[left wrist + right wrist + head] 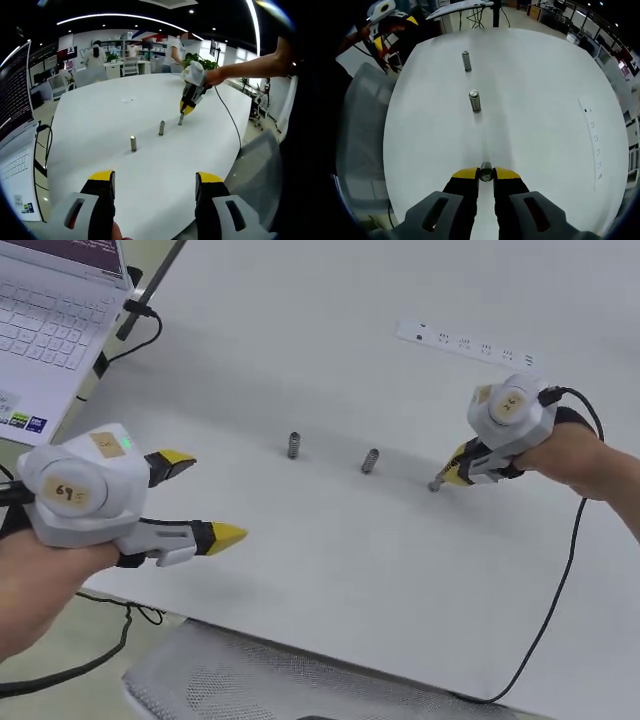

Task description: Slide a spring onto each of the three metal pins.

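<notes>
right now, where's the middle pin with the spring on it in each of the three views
Head view: the middle pin stands a little right of the picture's centre.
Left gripper view: the middle pin is near the centre, above the gap between the tongs.
Right gripper view: the middle pin is just left of centre, in the upper half.
Shared landmark: the right gripper, tongs closed around the end pin, next along the row.
</notes>
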